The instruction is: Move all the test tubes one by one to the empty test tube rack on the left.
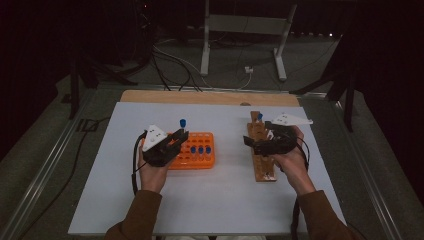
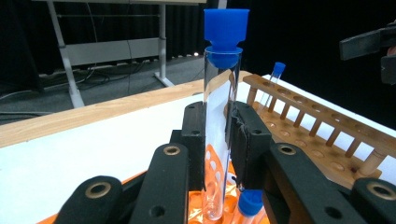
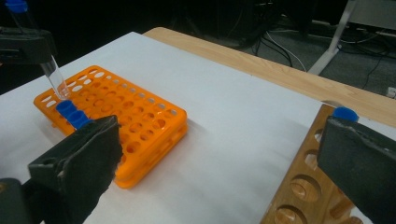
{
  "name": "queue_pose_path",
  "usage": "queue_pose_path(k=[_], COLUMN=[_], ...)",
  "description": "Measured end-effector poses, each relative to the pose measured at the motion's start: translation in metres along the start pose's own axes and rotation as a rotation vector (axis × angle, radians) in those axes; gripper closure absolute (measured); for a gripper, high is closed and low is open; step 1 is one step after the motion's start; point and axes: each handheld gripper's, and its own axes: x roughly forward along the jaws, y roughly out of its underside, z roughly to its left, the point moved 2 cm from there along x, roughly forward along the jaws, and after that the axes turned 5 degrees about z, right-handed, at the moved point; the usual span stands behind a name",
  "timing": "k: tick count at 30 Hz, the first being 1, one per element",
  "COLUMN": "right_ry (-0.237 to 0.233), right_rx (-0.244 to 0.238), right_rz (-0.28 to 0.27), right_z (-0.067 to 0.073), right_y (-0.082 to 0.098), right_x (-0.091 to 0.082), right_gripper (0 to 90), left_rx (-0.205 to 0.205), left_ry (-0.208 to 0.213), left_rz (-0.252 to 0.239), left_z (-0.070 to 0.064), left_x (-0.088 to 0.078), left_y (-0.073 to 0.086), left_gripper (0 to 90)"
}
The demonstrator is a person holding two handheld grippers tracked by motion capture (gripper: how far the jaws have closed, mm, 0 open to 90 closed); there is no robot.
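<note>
Five blue-capped tubes (image 1: 183, 124), one orange rack (image 1: 202, 159), one wooden rack (image 1: 262, 165).

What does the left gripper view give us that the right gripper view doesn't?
Left gripper view: the left gripper shut on a clear blue-capped tube, seen close, and a capped tube standing in the wooden rack. Right gripper view: the right gripper with jaws wide apart and nothing between them, and the whole top of the orange rack with its capped tubes. Both: the held tube, both racks, the white table surface.
</note>
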Motion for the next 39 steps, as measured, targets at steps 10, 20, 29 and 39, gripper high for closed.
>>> queue_pose_path(k=[10, 20, 29, 39], right_ry=[0.028, 0.02, 0.02, 0.022], right_rx=[0.004, 0.018, 0.035, 0.042], right_rz=[0.0, -0.006, -0.002, -0.003], right_z=[-0.003, -0.003, -0.006, -0.007], right_y=[0.012, 0.019, 0.026, 0.033], right_x=[-0.004, -0.005, -0.006, -0.009], right_gripper=[0.3, 0.3, 0.3, 0.3], left_rx=[-0.013, -0.02, -0.008, -0.009], left_ry=[-0.002, 0.002, 0.011, 0.012], left_rz=[0.015, 0.03, 0.032, 0.036], left_z=[0.002, 0.002, -0.001, -0.003], left_x=[-0.003, -0.002, 0.002, 0.009], left_y=[0.013, 0.025, 0.031, 0.04], left_gripper=[78.0, 78.1, 78.0, 78.0])
